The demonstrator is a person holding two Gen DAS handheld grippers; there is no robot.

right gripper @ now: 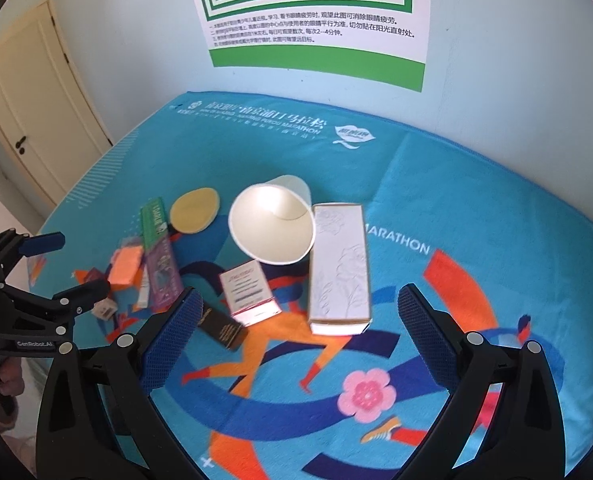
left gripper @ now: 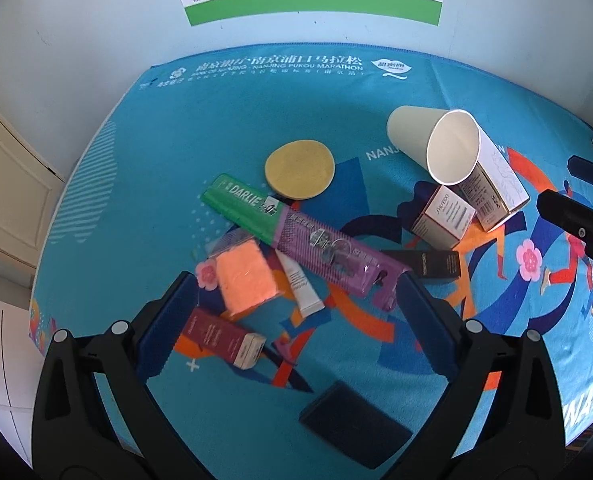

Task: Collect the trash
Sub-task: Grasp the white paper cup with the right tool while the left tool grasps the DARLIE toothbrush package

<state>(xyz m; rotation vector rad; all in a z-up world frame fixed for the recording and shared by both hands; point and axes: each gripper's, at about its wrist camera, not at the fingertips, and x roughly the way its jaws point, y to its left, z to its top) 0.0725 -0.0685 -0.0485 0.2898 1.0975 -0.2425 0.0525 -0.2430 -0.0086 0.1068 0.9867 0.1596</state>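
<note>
**Both grippers hovering open over the trash pile – risks ahead**

Left gripper [left gripper: 292,320] is hanging w/ fingers spread wide, holding nothing, over the crowded left cluster: green toothpaste box [left gripper: 238,206], purple blister pack [left gripper: 336,258], orange sponge packet [left gripper: 246,278], white tube [left gripper: 300,284], maroon box [left gripper: 224,338]. Right gripper [right gripper: 296,336] is also sitting open and empty, facing the tall white box [right gripper: 338,268], small pink-edged box [right gripper: 248,294] and black box [right gripper: 222,326].

Likely trouble:
- Items are overlapping, so closing on one prob. drags or pins a neighbour.
- Paper cup [right gripper: 274,224] is lying on its side, leaning on the tall box; it could roll if that box gets moved, or crush under a hard squeeze.
- Flat yellow pad [left gripper: 299,170] and dark flat case [left gripper: 354,424] are giving little edge to grab; fingers may slip.
- Cloth could bunch and get pinched.
- No bin is showing, so drop-off spot is unknown.

Worktop is wearing a blue marathon-print cloth [right gripper: 476,184], pushed against a pale wall w/ a green-bordered poster [right gripper: 316,20]; cream door [right gripper: 28,112] at left.
</note>
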